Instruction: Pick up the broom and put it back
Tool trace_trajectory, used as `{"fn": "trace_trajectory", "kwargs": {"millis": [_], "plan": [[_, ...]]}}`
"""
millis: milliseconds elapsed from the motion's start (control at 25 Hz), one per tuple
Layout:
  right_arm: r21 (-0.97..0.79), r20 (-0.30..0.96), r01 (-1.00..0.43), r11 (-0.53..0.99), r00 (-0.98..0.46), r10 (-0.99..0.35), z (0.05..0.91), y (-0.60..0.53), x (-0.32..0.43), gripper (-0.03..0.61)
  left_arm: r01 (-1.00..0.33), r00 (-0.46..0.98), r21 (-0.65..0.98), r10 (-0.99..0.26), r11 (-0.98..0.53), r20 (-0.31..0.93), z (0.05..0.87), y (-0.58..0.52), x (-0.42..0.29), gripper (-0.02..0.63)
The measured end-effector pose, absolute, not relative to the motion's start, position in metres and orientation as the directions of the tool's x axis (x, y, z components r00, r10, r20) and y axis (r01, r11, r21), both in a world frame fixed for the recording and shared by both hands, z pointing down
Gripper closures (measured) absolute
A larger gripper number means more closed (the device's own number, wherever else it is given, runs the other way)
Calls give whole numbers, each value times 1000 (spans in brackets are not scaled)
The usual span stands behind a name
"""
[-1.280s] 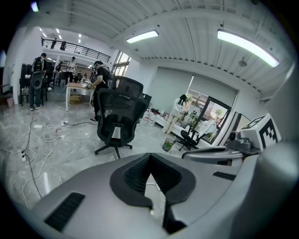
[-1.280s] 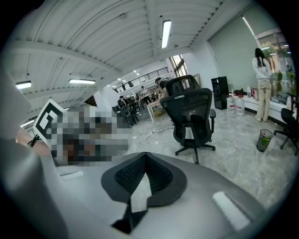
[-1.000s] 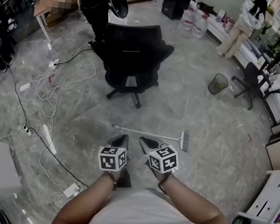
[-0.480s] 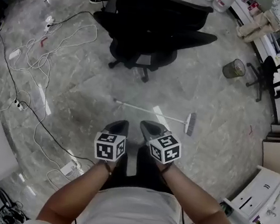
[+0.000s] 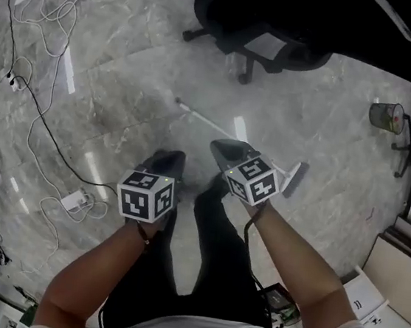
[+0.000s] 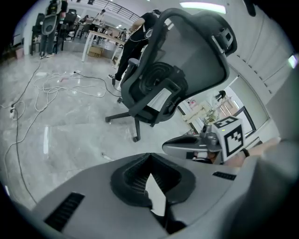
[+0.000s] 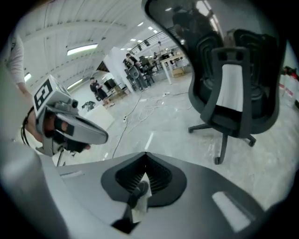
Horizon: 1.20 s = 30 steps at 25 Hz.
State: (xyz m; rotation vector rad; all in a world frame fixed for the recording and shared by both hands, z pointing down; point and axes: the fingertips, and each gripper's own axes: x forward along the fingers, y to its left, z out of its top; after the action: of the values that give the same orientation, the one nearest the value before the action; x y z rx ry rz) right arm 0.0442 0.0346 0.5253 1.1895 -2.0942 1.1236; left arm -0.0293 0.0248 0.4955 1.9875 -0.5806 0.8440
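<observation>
Head view: broom [image 5: 202, 119] just past right tongs [image 5: 220, 149]

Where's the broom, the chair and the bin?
broom [image 5: 202, 119]: head view, on its white handle.
chair [image 5: 295, 37]: head view, on its black seat.
bin [image 5: 382, 115]: head view, on its side wall.

You are in a big open office. A black office chair [image 5: 311, 31] on wheels stands at the top of the frame, on a shiny grey stone floor [image 5: 125, 90]. Cables [image 6: 65, 86] and a power strip [image 5: 75, 200] lie at the left. A mesh bin [image 5: 386, 115] sits at the right. Far back, people stand by a long bench [image 6: 100, 39].
</observation>
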Motion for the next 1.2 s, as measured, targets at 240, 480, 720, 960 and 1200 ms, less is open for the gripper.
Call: {"fn": "trace_trajectory", "kwargs": {"millis": [240, 480, 720, 960, 1200], "plan": [[-365, 792, -812, 456, -528, -306, 700, 0, 22, 527, -727, 633, 525, -138, -442, 761, 609, -4, -68, 607], [-325, 856, -793, 515, -478, -197, 867, -28, -2, 432, -762, 622, 531, -190, -371, 760, 707, -34, -109, 607], [-272, 918, -789, 551, -384, -97, 1008, -36, -14, 419, -781, 612, 532, -229, -327, 757, 780, -46, -152, 607], [-190, 960, -741, 644, -276, -34, 1099, -43, -10, 419, -800, 591, 520, -246, -298, 768, 830, -48, -189, 607], [-107, 989, -724, 681, -148, -1, 1139, -31, -3, 456, -808, 585, 523, -260, -273, 768, 851, -52, -203, 607]]}}
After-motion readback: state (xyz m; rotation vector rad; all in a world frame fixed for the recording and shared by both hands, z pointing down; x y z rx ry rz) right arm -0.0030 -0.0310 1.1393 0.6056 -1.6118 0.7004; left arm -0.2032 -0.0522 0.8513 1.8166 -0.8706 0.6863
